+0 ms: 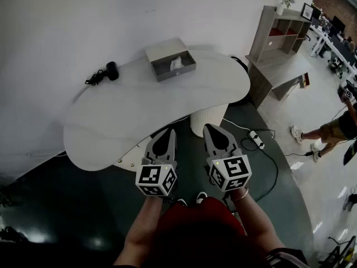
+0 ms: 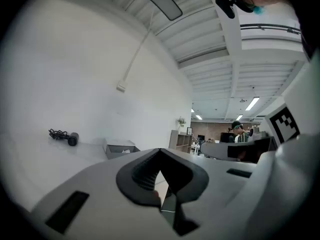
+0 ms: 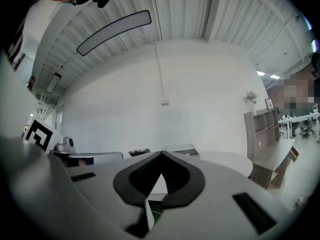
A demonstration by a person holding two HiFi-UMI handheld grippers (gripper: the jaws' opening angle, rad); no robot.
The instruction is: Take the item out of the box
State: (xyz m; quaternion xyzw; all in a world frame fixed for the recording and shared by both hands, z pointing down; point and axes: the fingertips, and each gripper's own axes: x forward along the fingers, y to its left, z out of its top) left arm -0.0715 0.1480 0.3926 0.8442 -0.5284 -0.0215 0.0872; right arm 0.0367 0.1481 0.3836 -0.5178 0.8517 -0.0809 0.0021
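Observation:
An open grey box (image 1: pixel 170 60) stands at the far side of the white table (image 1: pixel 128 121); a pale item (image 1: pixel 176 63) lies inside it. Both grippers are held side by side short of the table's near edge, well back from the box. My left gripper (image 1: pixel 169 131) is shut, its jaws meeting at the tips with nothing between them. My right gripper (image 1: pixel 209 127) is shut too and holds nothing. The left gripper view shows the box (image 2: pixel 120 148) small and far beyond the closed jaws. In the right gripper view the box (image 3: pixel 185 149) peeks over the jaw tips.
A black device with a coiled cable (image 1: pixel 106 72) lies on the table left of the box. A ribbed white pedestal (image 1: pixel 207 119) carries the table. A power strip (image 1: pixel 256 139) lies on the dark floor. Right of it are a shelf unit (image 1: pixel 279 32) and a person (image 1: pixel 334 130).

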